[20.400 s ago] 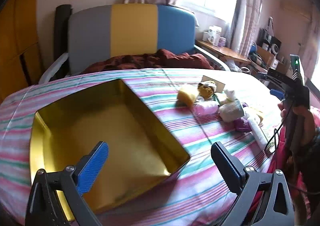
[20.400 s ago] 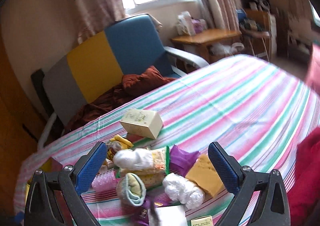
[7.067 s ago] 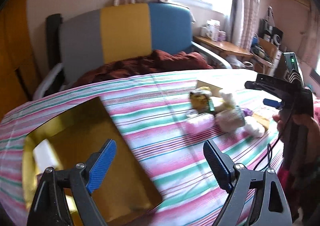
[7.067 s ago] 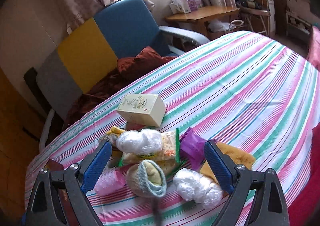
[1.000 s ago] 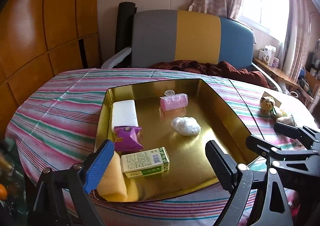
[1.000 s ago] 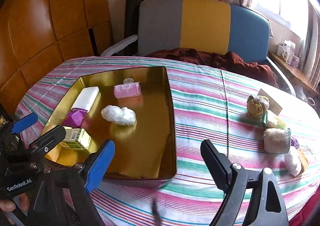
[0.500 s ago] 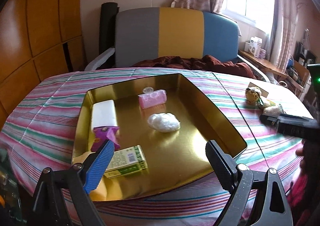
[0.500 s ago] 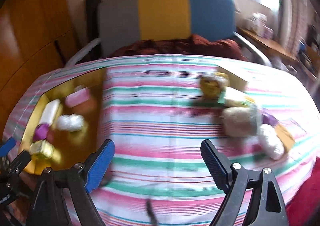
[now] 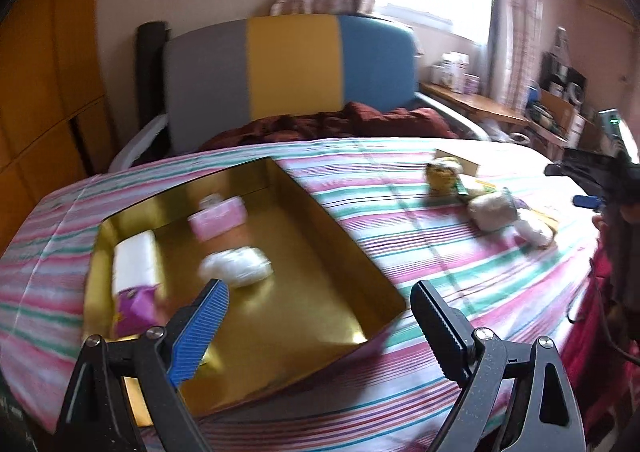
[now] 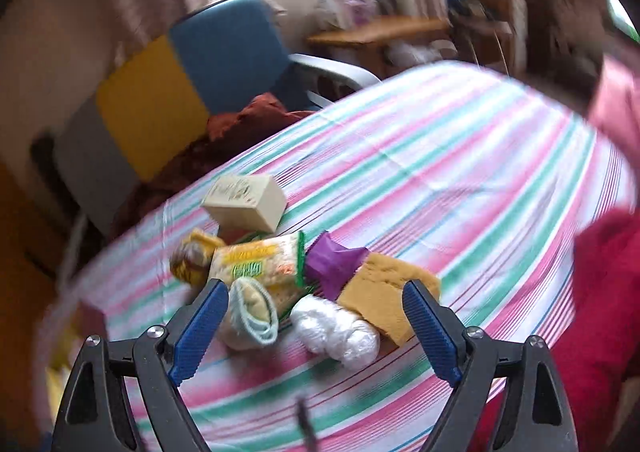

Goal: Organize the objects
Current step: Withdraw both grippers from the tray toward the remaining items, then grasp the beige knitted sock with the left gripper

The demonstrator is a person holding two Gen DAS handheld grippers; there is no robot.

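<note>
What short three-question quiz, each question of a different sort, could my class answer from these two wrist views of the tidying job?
1. True or false: the right claw is shut on the yellow sponge.
2. Multiple choice: where does the pink roll lie? A) on the striped cloth B) inside the gold tray C) on the chair
3. Fill in: in the right wrist view, the cream box lies at the ____ end of the pile, toward the chair.

Key
1. False: both the right claw and the left claw are open and hold nothing.
2. B
3. far
</note>
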